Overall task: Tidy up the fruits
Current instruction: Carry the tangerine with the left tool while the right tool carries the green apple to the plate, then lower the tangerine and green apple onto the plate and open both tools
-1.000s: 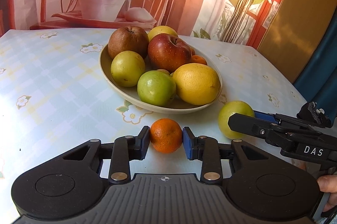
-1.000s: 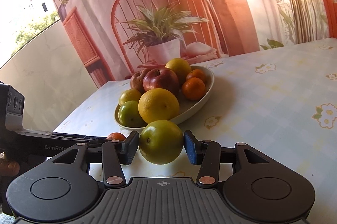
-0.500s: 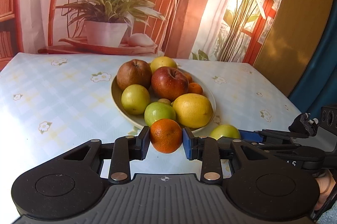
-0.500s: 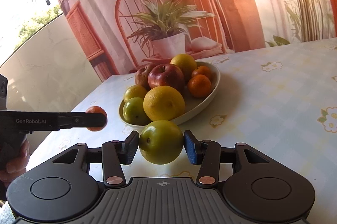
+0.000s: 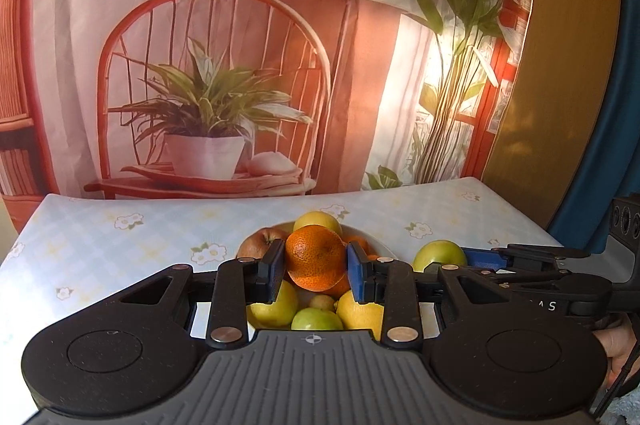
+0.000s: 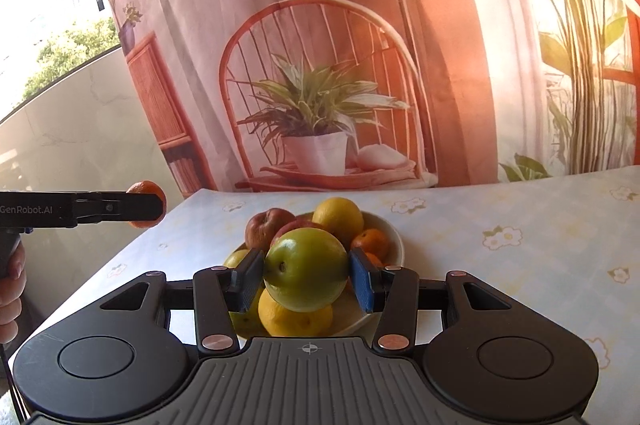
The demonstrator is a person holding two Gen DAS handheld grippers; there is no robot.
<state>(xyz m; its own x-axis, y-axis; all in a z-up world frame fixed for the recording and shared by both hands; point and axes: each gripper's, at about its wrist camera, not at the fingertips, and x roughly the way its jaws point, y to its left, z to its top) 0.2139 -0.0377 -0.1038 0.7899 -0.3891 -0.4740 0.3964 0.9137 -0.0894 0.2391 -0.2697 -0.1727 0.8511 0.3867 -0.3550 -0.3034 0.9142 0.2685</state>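
My left gripper point(image 5: 316, 271) is shut on an orange point(image 5: 316, 256) and holds it in the air in front of the fruit bowl point(image 5: 378, 245). My right gripper point(image 6: 306, 279) is shut on a green apple point(image 6: 306, 269), lifted above the near side of the same bowl point(image 6: 394, 237). The bowl holds several apples, lemons and small oranges, partly hidden behind the held fruit. In the left wrist view the right gripper point(image 5: 452, 261) reaches in from the right with the green apple point(image 5: 440, 254). In the right wrist view the left gripper point(image 6: 148, 207) comes in from the left with the orange point(image 6: 142, 187).
The table point(image 5: 120, 245) has a pale checked cloth with small flowers. Behind its far edge hangs a printed backdrop point(image 5: 200, 65) with a chair, a potted plant and a lamp. A hand point(image 6: 10, 289) grips the left handle at the left edge.
Both grippers have risen off the table with their fruit. The orange and green apple, earlier low on the cloth in front of the bowl, now hang above the bowl's level.
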